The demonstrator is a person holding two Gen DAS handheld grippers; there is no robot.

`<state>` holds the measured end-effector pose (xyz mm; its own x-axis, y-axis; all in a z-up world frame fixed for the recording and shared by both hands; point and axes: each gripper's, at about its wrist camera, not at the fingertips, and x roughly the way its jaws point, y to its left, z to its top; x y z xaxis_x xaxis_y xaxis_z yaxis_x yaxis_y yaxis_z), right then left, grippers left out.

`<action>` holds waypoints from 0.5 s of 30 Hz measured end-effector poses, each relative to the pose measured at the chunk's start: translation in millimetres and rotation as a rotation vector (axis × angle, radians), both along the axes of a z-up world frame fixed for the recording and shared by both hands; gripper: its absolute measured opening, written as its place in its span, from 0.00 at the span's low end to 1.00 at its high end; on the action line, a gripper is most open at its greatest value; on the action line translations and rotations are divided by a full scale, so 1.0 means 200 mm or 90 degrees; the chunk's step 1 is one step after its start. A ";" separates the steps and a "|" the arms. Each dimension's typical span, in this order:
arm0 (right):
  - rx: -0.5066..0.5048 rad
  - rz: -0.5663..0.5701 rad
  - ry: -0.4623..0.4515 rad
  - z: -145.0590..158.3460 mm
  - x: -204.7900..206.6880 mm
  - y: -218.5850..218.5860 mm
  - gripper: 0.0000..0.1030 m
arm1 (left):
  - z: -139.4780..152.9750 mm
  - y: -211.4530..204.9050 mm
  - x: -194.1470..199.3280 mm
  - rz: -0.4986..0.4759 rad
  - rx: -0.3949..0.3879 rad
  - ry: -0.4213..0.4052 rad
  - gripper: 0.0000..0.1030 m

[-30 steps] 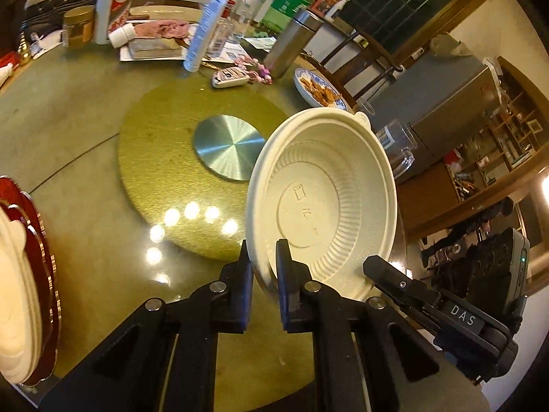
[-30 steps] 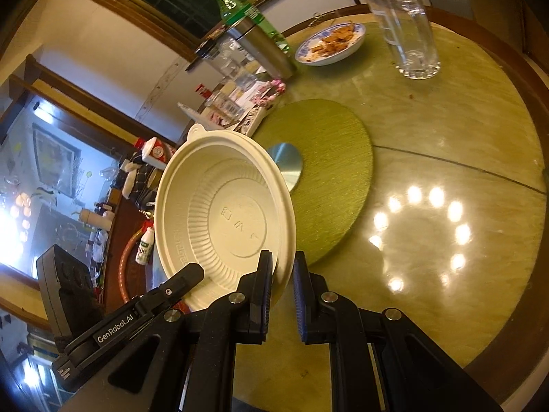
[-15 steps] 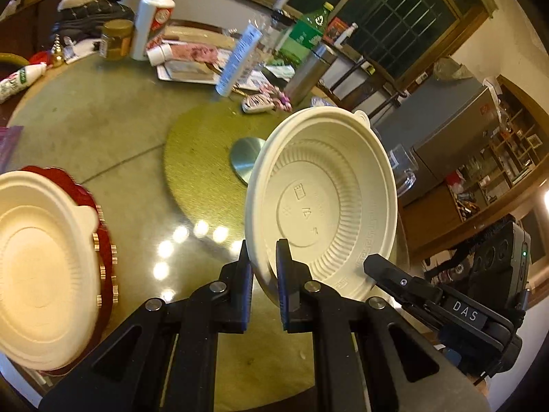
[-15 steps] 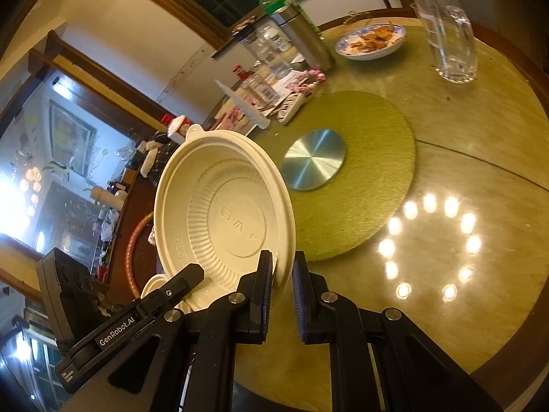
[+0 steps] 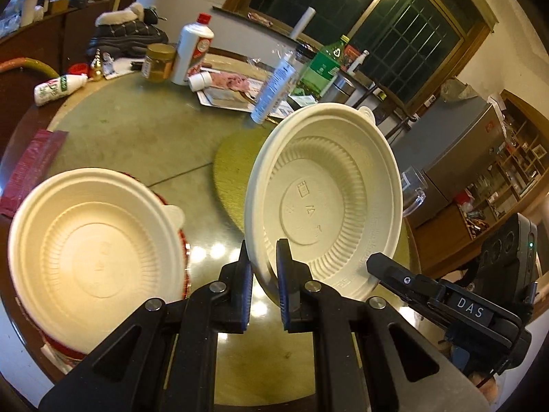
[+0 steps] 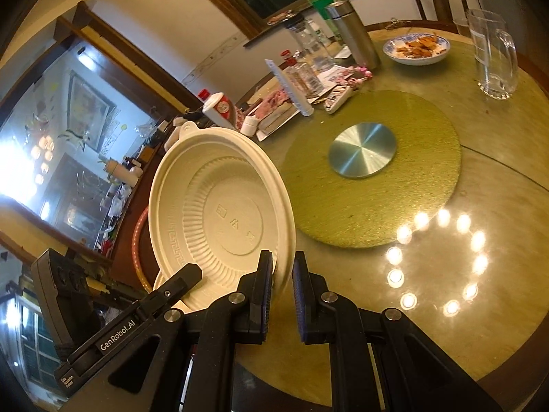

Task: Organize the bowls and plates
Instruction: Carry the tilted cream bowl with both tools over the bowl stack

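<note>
A cream ribbed bowl [image 5: 322, 206] is held tilted on edge above the table, its inside facing the left wrist camera. My left gripper [image 5: 264, 274] is shut on its near rim. In the right wrist view the same bowl [image 6: 219, 213] is pinched at its opposite rim by my right gripper [image 6: 282, 274], also shut. Each gripper shows in the other's view: the right one [image 5: 381, 264], the left one [image 6: 185, 274]. A second cream bowl [image 5: 92, 250] rests on a stack of red plates [image 5: 65, 350] at the table's left edge, below and left of the held bowl.
A green round mat [image 6: 370, 199] with a metal disc [image 6: 362, 154] lies mid-table. Beyond it stand a glass mug [image 6: 494, 58], a dish of food [image 6: 417, 48], a steel flask [image 6: 353, 34] and bottles [image 5: 195, 51]. A red packet [image 5: 31, 168] lies near the left edge.
Both grippers carried the bowl leftward over the table. In the left wrist view the cream bowl on the red plates slid from the frame's edge fully into view.
</note>
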<state>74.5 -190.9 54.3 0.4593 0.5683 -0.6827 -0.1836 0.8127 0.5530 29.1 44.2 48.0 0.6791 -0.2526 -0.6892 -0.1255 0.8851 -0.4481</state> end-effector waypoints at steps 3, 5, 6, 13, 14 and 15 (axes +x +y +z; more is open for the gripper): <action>-0.001 0.010 -0.007 0.00 -0.03 0.04 0.11 | 0.00 0.04 -0.05 0.007 0.008 -0.010 0.10; -0.003 0.016 -0.011 0.00 -0.04 0.07 0.11 | 0.00 0.06 -0.07 0.012 0.012 -0.015 0.10; -0.003 0.020 -0.013 0.00 -0.05 0.08 0.11 | 0.00 0.07 -0.09 0.016 0.014 -0.019 0.10; -0.001 0.045 -0.021 0.00 -0.08 0.19 0.11 | 0.02 0.16 -0.16 0.037 0.026 -0.033 0.11; -0.001 0.049 -0.022 0.00 -0.09 0.21 0.11 | 0.02 0.17 -0.17 0.040 0.027 -0.033 0.11; -0.002 0.053 -0.023 0.00 -0.09 0.22 0.11 | 0.02 0.19 -0.18 0.044 0.027 -0.034 0.11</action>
